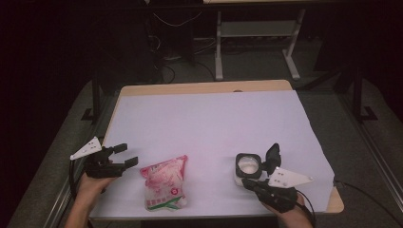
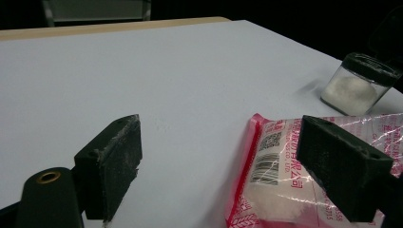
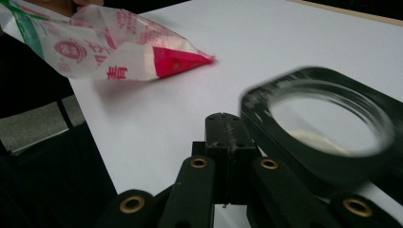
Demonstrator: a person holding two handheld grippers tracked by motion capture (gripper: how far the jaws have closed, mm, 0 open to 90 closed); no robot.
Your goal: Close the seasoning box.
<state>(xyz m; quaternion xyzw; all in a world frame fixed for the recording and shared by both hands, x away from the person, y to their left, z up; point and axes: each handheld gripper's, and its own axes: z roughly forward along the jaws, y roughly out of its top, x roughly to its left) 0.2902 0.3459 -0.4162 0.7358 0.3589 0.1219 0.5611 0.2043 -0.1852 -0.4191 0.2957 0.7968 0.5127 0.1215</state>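
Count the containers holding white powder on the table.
2: a red-printed plastic bag lying at front left, and a clear square jar with its black flip lid open, standing at front right.

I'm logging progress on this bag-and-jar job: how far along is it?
Done: the jar stands on the table with its flip lid open, some white powder inside. In hand: nothing; the left tool is open beside the pink bag, the right tool shut by the jar. Left: the bag lies ungripped, apparently unopened.
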